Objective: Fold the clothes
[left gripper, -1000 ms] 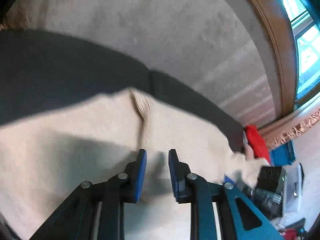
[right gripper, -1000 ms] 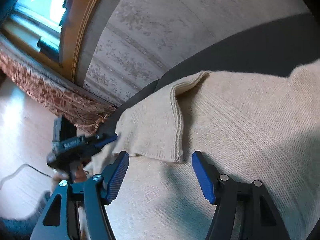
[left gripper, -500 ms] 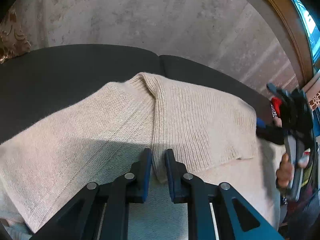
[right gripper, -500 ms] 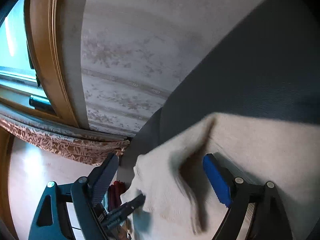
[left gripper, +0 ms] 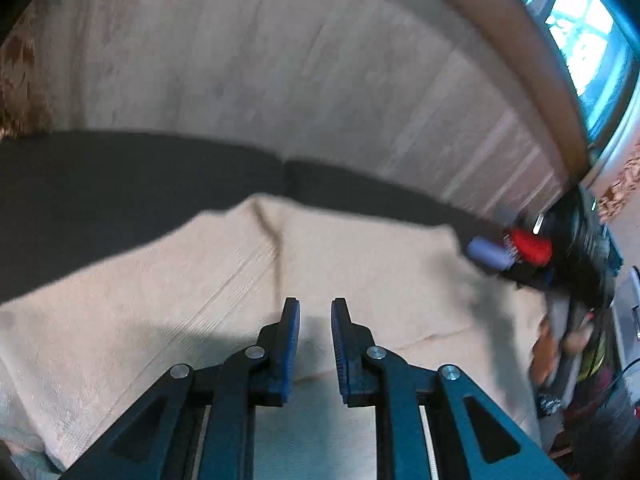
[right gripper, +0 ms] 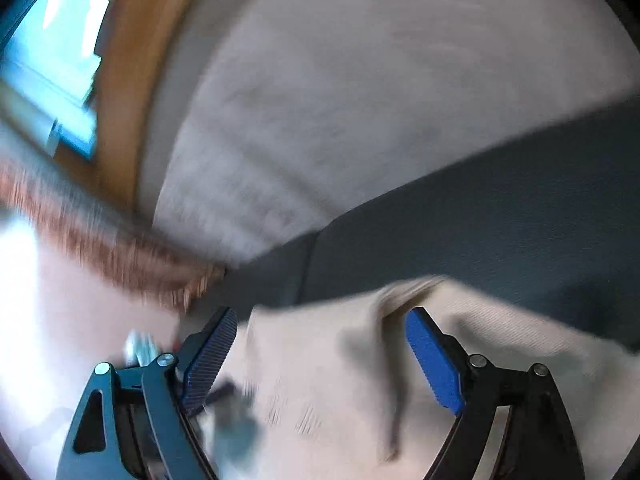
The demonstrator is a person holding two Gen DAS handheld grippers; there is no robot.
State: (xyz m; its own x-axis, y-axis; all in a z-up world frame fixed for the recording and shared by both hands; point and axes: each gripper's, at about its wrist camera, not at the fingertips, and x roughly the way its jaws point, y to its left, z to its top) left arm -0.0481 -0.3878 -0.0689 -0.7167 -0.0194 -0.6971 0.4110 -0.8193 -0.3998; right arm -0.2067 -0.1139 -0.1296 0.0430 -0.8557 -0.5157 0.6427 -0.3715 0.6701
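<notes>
While lying spread on the dark sofa point(left gripper: 120, 184), cream sweater point(left gripper: 160, 300) sits just below both claws: left claw point(left gripper: 315, 344) narrowly parted, empty, jaws lately reopening; right claw point(right gripper: 320, 356) wide, empty, nearer the sweater's edge.

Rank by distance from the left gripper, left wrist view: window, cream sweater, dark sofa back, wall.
From the left gripper, jaws slightly apart:
1. Cream sweater, directly under and ahead.
2. Dark sofa back, behind the sweater.
3. Wall, above the sofa.
4. Window, upper right corner.
</notes>
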